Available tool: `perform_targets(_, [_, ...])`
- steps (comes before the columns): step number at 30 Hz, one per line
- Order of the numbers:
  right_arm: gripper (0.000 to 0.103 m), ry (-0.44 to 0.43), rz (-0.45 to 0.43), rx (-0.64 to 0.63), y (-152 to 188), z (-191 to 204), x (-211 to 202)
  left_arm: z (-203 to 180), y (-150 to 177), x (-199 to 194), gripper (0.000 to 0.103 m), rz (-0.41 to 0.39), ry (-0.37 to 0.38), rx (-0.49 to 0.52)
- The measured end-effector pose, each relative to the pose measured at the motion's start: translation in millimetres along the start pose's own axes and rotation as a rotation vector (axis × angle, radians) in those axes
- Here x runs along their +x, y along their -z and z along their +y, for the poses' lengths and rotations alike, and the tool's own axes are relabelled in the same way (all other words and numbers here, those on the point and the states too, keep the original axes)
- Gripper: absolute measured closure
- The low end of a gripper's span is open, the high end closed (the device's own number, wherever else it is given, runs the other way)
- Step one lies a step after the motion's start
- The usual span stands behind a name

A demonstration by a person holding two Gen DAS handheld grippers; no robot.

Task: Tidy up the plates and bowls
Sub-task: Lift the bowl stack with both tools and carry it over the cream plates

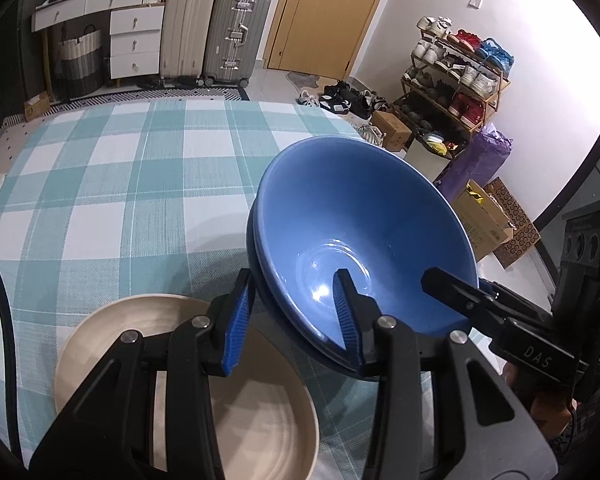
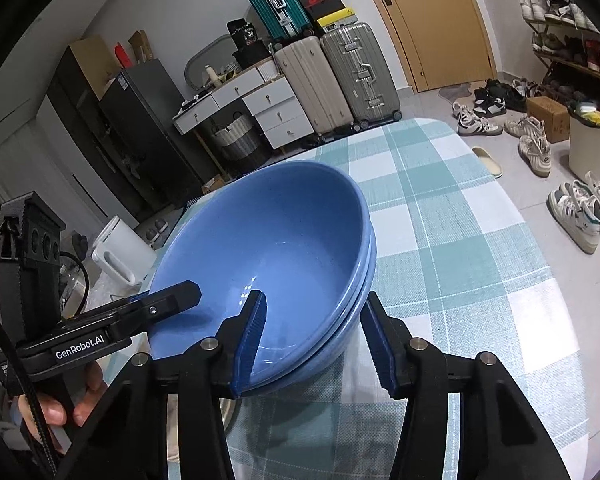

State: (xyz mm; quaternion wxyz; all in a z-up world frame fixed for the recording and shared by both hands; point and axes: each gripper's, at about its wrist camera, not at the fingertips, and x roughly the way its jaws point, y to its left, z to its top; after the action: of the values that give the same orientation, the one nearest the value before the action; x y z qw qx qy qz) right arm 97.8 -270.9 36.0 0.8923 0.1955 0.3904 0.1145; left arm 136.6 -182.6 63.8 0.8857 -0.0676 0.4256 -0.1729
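Cluttered bedroom behind: suitcases (image 1: 216, 28), white drawers (image 1: 134, 36), a wooden door (image 2: 432, 20), a shoe rack (image 1: 456, 72) with sneakers on the floor. Up front, a desk (image 1: 100, 168) under a teal-and-white check cloth.

Holding two nested blue bowls (image 1: 360, 232) tilted and apparently lifted clear of the cloth, rims stacked one inside the other. Left gripper (image 1: 296, 320) clamped across the near wall of the stack: one blue-padded finger inside the top bowl, the other outside against the lower bowl's wall, so pinching both together. Right gripper (image 2: 314, 336) doing the same from the opposite side of the rim, one finger in the bowl's hollow, the other on the outer wall. No earlier view to compare, but both pinches look firm and neither pair is fully pressed together, given the bowl walls between.

Just below and left in the left wrist view, a cream plate (image 1: 188, 392) lying flat on the cloth, close under the bowls, partly hidden by the gripper's frame.

Step in hand, as a judgement: carrying the bowl stack with both hands toward its resting place, possibly onto the plate or beside it. Next calls for levelling the stack, lowering it evenly, then releasing both sides together so nothing tips.

Both grippers angled downward and forward, facing each other across the bowl; a hand (image 2: 60, 408) visible wrapped round the left gripper's handle.
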Motion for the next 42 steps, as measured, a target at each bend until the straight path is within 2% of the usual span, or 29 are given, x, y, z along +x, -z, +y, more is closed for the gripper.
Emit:
perform_targets(10, [0.052,0.011,-0.055,-0.019,-2.7,11.2,-31.4,-19.9,1.5,-37.0,0.066,-0.051,0.004,0.034])
perform_targets(20, [0.052,0.003,-0.066,-0.044,3.8,33.6,-49.2,-23.9,11.0,-80.3,0.066,-0.096,-0.017,0.041])
perform_targets(42, [0.052,-0.038,-0.091,-0.117,25.4,99.2,-70.8,7.1,52.4,-159.4,0.066,-0.153,-0.066,0.007])
